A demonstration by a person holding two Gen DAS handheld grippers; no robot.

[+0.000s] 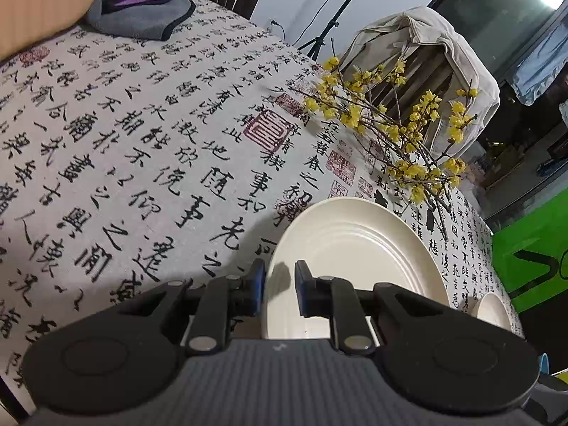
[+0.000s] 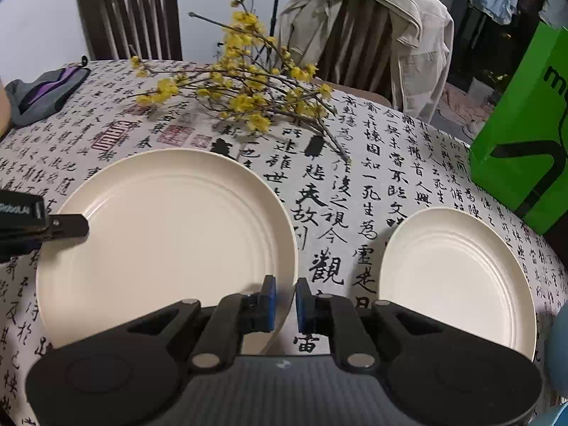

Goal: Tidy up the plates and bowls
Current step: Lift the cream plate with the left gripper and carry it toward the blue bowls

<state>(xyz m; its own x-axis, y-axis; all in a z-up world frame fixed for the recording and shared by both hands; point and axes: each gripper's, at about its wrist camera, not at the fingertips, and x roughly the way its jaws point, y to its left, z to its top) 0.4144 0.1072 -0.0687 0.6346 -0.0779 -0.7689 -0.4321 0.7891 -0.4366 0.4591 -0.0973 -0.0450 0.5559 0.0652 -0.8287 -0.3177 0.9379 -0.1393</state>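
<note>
Left-wrist: left tongs (image 1: 279,293) stood part open, straddling the rim of the big plate (image 1: 358,248) on the surface (image 1: 142,142), gripping nothing. Right-wrist: right tongs (image 2: 285,303) part open, empty, between big plate (image 2: 167,234) and small plate (image 2: 458,277). Likely stiff, glossy, breakable; take by the rim.

Ahead of the right gripper (image 2: 285,296), its own body hid the near rims of the large plate (image 2: 167,234) and the small plate (image 2: 458,280). In the left wrist view, a pale dish (image 1: 493,310) right of the left gripper (image 1: 279,284) was mostly hidden behind that gripper's arm.
</note>
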